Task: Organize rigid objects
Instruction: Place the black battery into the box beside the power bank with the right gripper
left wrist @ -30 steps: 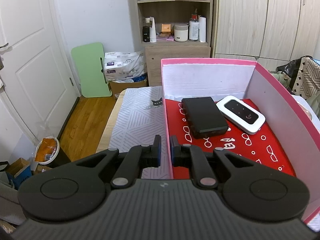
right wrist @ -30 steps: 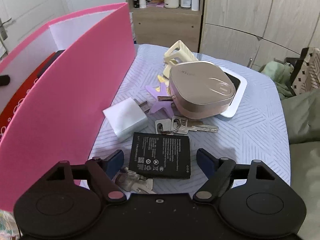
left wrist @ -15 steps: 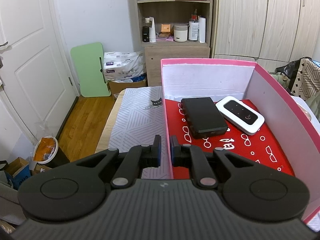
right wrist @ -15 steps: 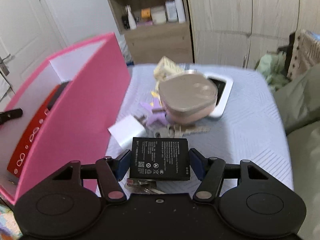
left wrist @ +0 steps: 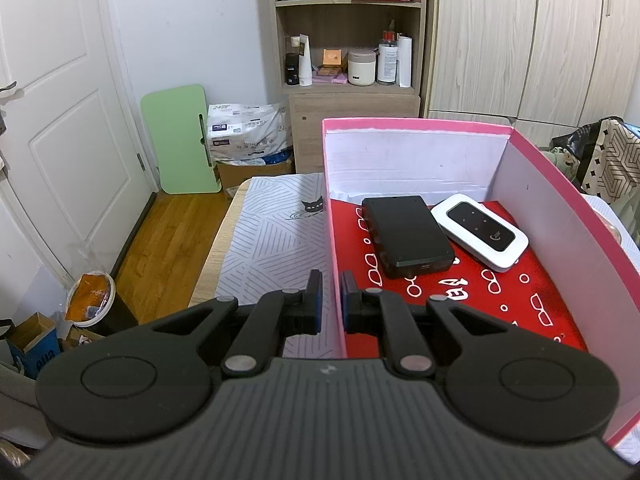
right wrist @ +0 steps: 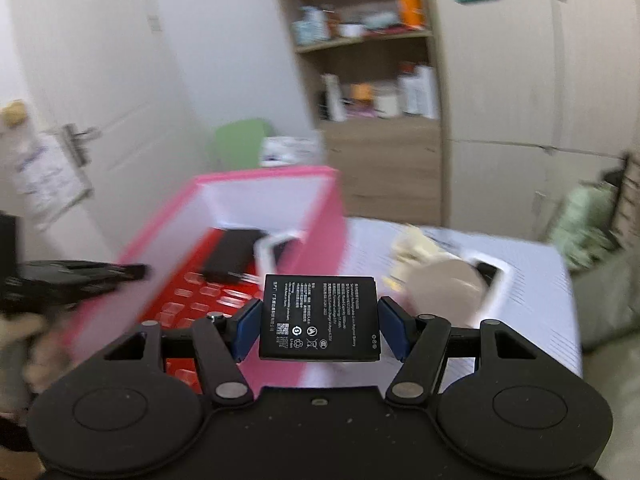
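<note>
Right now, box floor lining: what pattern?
Red with small white glasses doodles, on the box floor lining; clearest in left wrist view.

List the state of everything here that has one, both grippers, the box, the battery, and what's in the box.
left gripper: shut on the pink box's side wall.
right gripper: shut on the battery, held in the air.
battery: gripped, label side up.
pink box: open-topped, upright.
black device: lying flat in the box.
white router: lying flat in the box, beside the black device.
</note>
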{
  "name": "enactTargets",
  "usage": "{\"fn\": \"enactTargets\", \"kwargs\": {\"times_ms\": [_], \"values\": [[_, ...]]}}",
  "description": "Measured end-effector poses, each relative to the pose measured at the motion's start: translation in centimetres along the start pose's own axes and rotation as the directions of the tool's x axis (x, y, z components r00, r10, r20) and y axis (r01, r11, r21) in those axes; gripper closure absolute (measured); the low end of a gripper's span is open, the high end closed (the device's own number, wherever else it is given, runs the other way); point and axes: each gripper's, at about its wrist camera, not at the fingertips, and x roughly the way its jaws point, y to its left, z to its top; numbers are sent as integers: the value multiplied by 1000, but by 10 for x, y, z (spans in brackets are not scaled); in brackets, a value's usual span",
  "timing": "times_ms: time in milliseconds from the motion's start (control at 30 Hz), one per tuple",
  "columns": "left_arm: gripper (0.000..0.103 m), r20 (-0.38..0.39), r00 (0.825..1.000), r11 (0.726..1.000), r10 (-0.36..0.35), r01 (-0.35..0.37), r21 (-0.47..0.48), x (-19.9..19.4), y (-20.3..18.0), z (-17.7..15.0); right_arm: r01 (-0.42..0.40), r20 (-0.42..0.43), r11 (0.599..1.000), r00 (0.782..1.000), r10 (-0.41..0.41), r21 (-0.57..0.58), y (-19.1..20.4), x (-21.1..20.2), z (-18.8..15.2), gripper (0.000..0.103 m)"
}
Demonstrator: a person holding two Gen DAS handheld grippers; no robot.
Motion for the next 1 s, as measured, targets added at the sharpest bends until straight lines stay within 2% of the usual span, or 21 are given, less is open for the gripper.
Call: {"fn": "enactTargets", "kwargs": {"times_ms": [133, 233, 333, 467, 567, 667, 767, 867, 1000], "values": [[93, 2, 1000, 1000, 5, -5, 14, 0, -1, 0, -135, -73, 990, 989, 132, -35, 24, 18, 22, 35], [93, 4, 1000, 1000, 0, 0, 4, 0, 0, 0, -203, -178, 979, 964, 196, -22, 43, 46, 36, 35], [93, 4, 1000, 1000, -5, 5, -4, 0, 1, -1, -229, -276, 973, 935, 222, 5, 59, 79, 46, 35], [93, 3, 1000, 1000, 6, -6, 7, -1, 0, 0, -229, -381, 971, 893, 239, 70, 74, 124, 51, 35], [93, 4, 1000, 1000, 4, -4, 9, -1, -1, 0, -201, -436, 973, 870, 230, 112, 76, 156, 50, 35], [93, 3, 1000, 1000, -2, 2, 2, -1, 0, 0, -120, -482, 982, 858, 177, 147, 75, 184, 44, 35], [93, 4, 1000, 1000, -4, 4, 3, -1, 0, -1, -99, -505, 966, 837, 211, 240, 70, 200, 37, 34], [93, 5, 1000, 1000, -5, 5, 1, -2, 1, -1, -96, -466, 944, 851, 243, 316, 68, 198, 37, 30], [93, 8, 1000, 1000, -5, 4, 3, -2, 1, -1, -151, -388, 951, 887, 250, 269, 73, 164, 41, 29]]}}
